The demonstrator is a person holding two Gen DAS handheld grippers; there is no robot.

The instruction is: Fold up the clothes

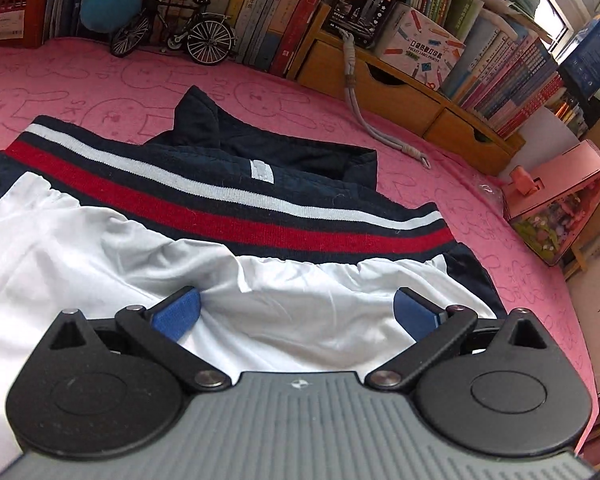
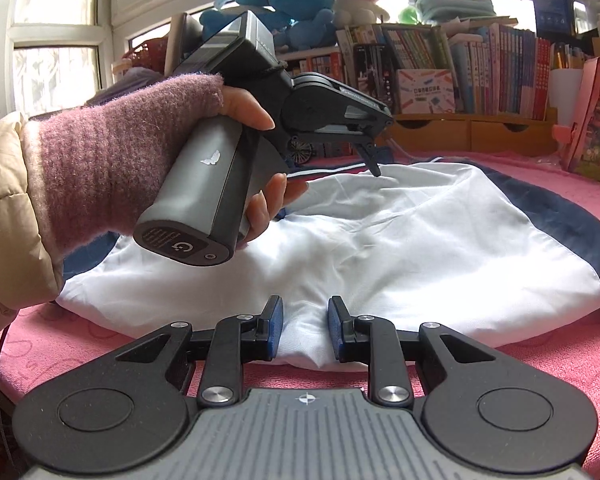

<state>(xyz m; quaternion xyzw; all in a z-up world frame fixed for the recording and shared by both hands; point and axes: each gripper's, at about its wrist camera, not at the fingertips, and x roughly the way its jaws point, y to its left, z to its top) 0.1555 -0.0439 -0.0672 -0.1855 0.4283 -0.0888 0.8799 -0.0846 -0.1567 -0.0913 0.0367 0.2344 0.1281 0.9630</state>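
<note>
In the left wrist view the jacket (image 1: 228, 216) lies on the table cover (image 1: 100, 80), filling the lower left and centre of the frame. Behind it, at upper left, a model bicycle (image 1: 176, 30) stands before a row of books (image 1: 260, 8). At right a cord (image 1: 376, 120) trails from the wooden drawer unit (image 1: 404, 92), with a house-shaped box (image 1: 560, 204) further right.

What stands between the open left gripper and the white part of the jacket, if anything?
Nothing visible does. The left gripper hangs open just above the white lining of the jacket, with only bare cloth between its blue pads. The model bicycle stands far behind, clear of it.
</note>
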